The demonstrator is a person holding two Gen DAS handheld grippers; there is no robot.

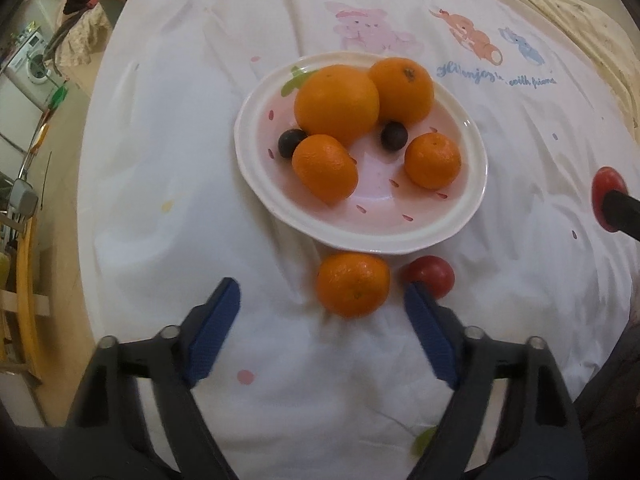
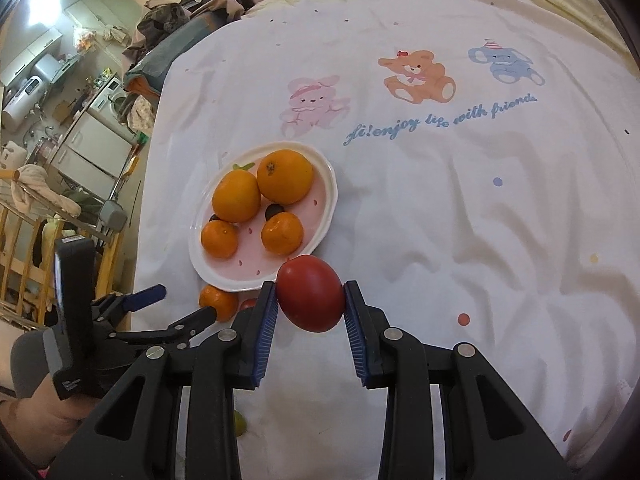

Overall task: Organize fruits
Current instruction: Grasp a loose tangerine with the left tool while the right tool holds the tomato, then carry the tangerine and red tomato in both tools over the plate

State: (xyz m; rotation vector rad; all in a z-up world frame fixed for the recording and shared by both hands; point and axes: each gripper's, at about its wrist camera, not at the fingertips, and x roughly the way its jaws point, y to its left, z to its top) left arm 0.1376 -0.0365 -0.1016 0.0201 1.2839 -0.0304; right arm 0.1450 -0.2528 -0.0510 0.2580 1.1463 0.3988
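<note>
A smooth red tomato-like fruit (image 2: 311,294) is clamped between the blue-padded fingers of the right gripper (image 2: 310,300), held just beside the near rim of the oval pink-and-white ceramic plate (image 2: 326,204). The left gripper (image 1: 322,312) is spread wide and empty, with a loose orange mandarin (image 1: 353,284) lying on the white printed bedsheet (image 1: 168,128) between its fingers, against the plate's near rim. The round fruit could be squeezed out sideways, since only its flanks are pinched; dropped among the crowded oranges, it could roll off the plate. A second small red fruit (image 1: 434,276) beside the plate is partly hidden by a finger, and a greenish object (image 2: 239,424) nearer than the plate cannot be identified.
</note>
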